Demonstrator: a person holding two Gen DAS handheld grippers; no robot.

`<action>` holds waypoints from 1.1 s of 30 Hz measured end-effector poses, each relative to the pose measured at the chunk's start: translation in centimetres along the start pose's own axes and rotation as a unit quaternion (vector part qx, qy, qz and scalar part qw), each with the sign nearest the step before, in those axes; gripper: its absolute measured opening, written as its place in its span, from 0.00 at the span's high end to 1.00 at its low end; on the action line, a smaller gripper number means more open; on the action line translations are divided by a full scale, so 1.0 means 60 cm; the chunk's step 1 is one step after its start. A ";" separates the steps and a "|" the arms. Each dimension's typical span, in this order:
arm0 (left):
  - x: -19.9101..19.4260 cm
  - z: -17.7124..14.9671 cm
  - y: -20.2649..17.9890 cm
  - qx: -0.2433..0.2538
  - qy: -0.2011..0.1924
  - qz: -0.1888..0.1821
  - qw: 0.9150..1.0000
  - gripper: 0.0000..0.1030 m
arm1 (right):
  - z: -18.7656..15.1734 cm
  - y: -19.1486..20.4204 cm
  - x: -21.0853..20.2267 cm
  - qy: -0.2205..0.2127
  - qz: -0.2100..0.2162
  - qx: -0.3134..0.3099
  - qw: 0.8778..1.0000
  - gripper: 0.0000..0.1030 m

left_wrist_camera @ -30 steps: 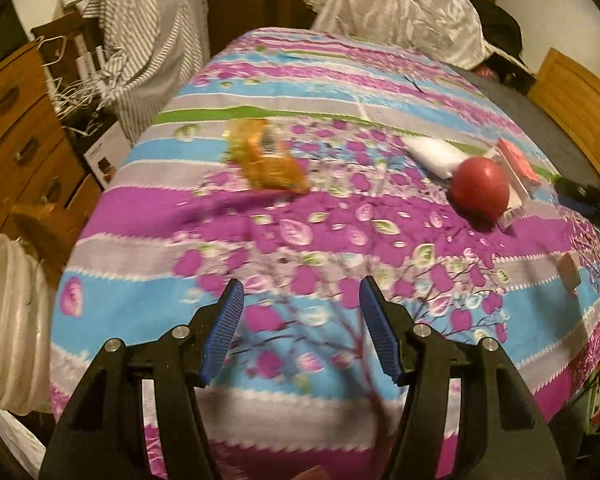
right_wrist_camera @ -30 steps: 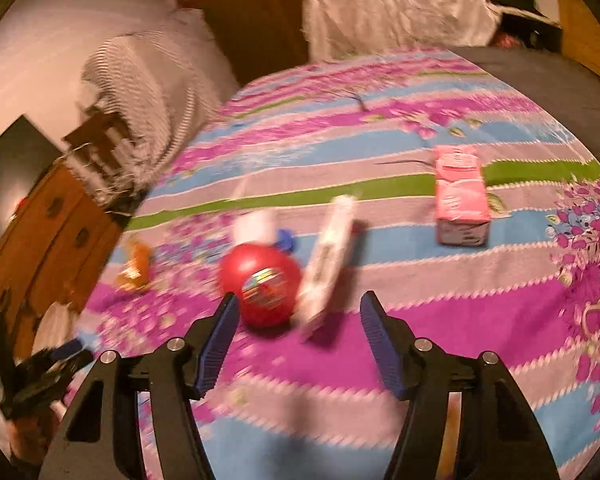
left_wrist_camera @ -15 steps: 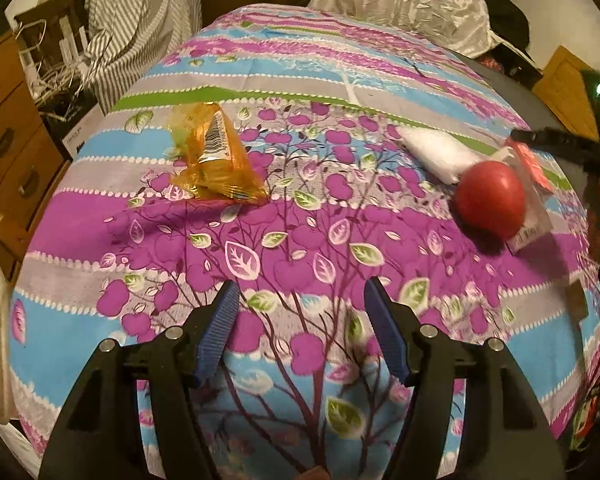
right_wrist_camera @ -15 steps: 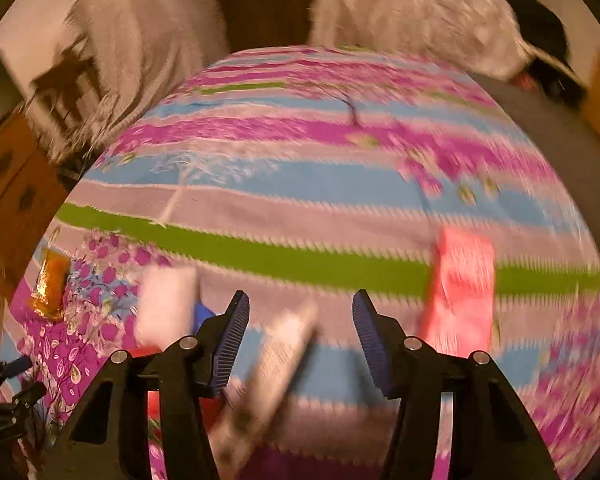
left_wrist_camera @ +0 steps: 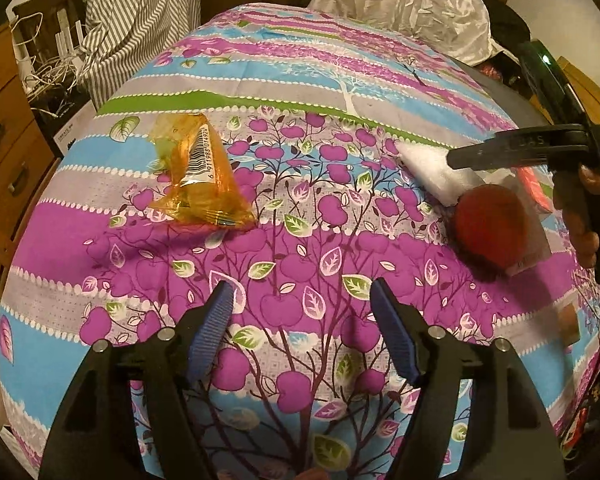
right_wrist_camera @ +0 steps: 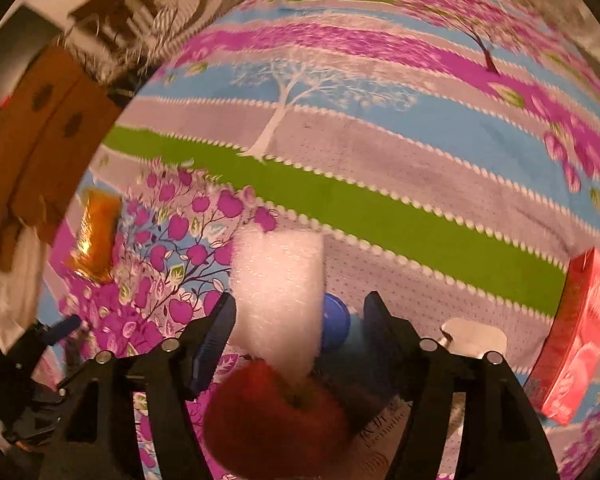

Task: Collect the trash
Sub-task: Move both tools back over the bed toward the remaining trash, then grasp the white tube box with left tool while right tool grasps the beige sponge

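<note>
An orange plastic wrapper (left_wrist_camera: 198, 178) lies on the patterned bedspread (left_wrist_camera: 300, 208), ahead and left of my open, empty left gripper (left_wrist_camera: 300, 320). A white foam piece (right_wrist_camera: 278, 284) lies between the fingers of my open right gripper (right_wrist_camera: 296, 320), with a blue cap (right_wrist_camera: 334, 322) beside it and a red apple (right_wrist_camera: 276, 416) just below. The wrapper shows far left in the right wrist view (right_wrist_camera: 94, 236). In the left wrist view the right gripper (left_wrist_camera: 512, 148) hovers over the foam (left_wrist_camera: 436, 174) and apple (left_wrist_camera: 490, 224).
A pink carton (right_wrist_camera: 576, 340) lies at the right. A flat white packet (right_wrist_camera: 384, 428) lies under the apple. A wooden dresser (left_wrist_camera: 4, 152) and a box of cables (left_wrist_camera: 52, 64) stand left of the bed. A white bag (left_wrist_camera: 400, 4) sits at the far end.
Both grippers moved forward over the bed. The right one swung left and dropped to the foam piece and apple. The wrapper is closer in the left wrist view.
</note>
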State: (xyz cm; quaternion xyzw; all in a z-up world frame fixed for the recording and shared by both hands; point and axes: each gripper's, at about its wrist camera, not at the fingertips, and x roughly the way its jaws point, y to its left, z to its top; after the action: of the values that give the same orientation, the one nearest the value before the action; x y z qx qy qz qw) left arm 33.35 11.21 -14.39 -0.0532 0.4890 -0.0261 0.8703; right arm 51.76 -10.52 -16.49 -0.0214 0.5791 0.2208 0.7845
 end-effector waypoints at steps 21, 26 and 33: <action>-0.014 -0.035 -0.154 0.116 0.004 -0.092 0.989 0.34 | -0.339 -0.112 -0.226 -0.075 -0.048 -0.038 0.995 0.25; -0.015 -0.024 -0.244 0.153 -0.006 -0.105 0.983 0.34 | -0.480 -0.178 -0.249 -0.176 -0.022 0.124 0.976 0.25; 0.008 0.077 -0.381 0.211 -0.007 -0.059 0.976 0.26 | -0.577 -0.174 -0.226 -0.238 0.045 0.239 0.940 0.25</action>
State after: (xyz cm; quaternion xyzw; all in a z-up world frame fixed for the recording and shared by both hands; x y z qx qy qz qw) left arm 37.70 -11.22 -9.68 0.1024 0.4624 -0.1797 0.8622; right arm 21.36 -34.34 -17.72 0.2463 0.4114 0.1096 0.8707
